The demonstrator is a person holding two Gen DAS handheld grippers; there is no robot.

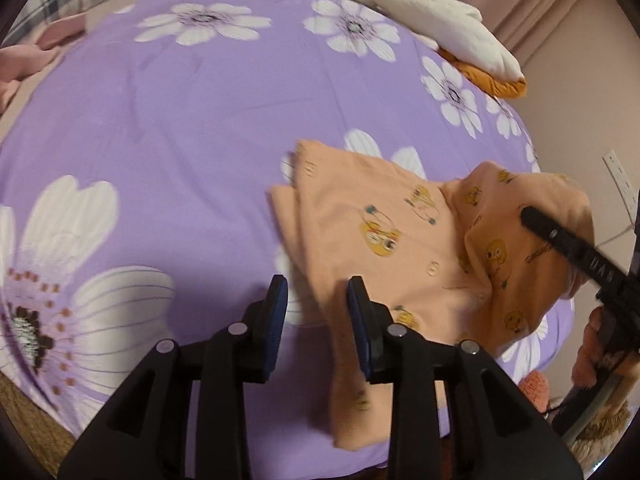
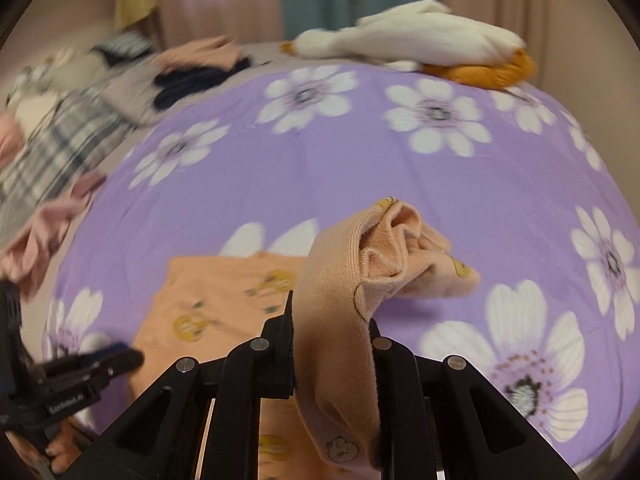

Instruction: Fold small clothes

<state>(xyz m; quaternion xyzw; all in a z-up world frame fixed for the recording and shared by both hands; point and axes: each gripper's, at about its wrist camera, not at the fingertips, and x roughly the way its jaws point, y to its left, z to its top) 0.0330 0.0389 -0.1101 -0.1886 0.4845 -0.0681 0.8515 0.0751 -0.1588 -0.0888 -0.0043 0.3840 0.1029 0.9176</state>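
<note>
A: We see one peach garment [image 1: 380, 240] with yellow cartoon prints. It lies on the purple flowered bedcover [image 1: 160, 120], at the near right part of the bed. One part lies flat, and one end is lifted from the cover.

B: Yes. Our right gripper [image 2: 332, 320] pinches that lifted end. In the right wrist view the ribbed edge passes between the two black jaws and hangs over them, and a bunch of cloth stands up just beyond the tips. So this claw is clamped on the garment.

A: And our left gripper [image 1: 316, 292]? We see its two blue pads [image 1: 278, 304] apart, with only the bedcover in the gap. The right pad is over the near edge of the flat part; we cannot tell if it touches. It holds nothing.

B: Agreed. We find no container here, no basket and no box.

A: We count then: one peach garment, two grippers, one white plush goose [image 2: 408, 40] with orange feet at the far side of the bed.

B: At the far left there is a heap of other clothes [image 2: 120, 80], plaid, dark and pink. It is too blurred for us to count.
</note>
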